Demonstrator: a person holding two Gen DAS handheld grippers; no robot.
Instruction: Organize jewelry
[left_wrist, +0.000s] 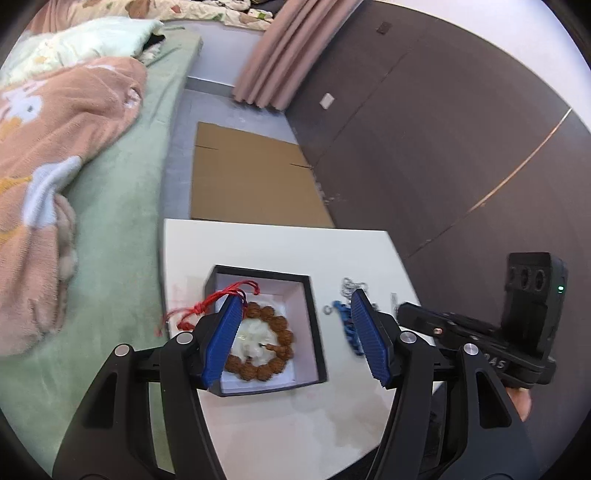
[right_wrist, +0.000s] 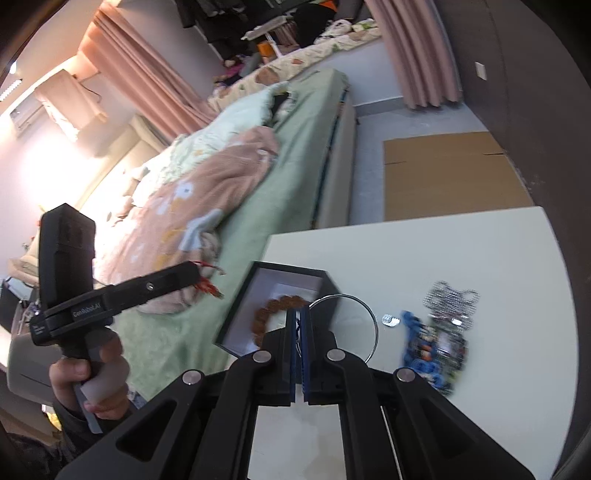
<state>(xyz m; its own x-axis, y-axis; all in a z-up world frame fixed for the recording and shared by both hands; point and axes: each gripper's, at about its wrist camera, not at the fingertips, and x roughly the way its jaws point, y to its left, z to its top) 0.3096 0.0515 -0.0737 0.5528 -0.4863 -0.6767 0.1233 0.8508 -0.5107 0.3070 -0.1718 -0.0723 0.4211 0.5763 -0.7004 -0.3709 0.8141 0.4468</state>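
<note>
Here the left gripper (left_wrist: 295, 332) hangs with fingers wide apart over the black box (left_wrist: 317, 332), where the brown bead bracelet (left_wrist: 284, 336) lies. The right gripper (right_wrist: 299, 332) is clamped on a thin silver bangle (right_wrist: 373, 321), just right of the box on the white table (right_wrist: 443, 251).

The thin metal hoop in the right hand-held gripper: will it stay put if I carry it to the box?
The hoop looks like thin, stiff wire, so probably light. Pinched at a single rim point by the right hand-held gripper, it may swivel. Smooth metal could slip; move slowly toward the box.

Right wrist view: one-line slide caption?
Right claw shut on thin silver bangle beside black box holding brown bead bracelet.
</note>
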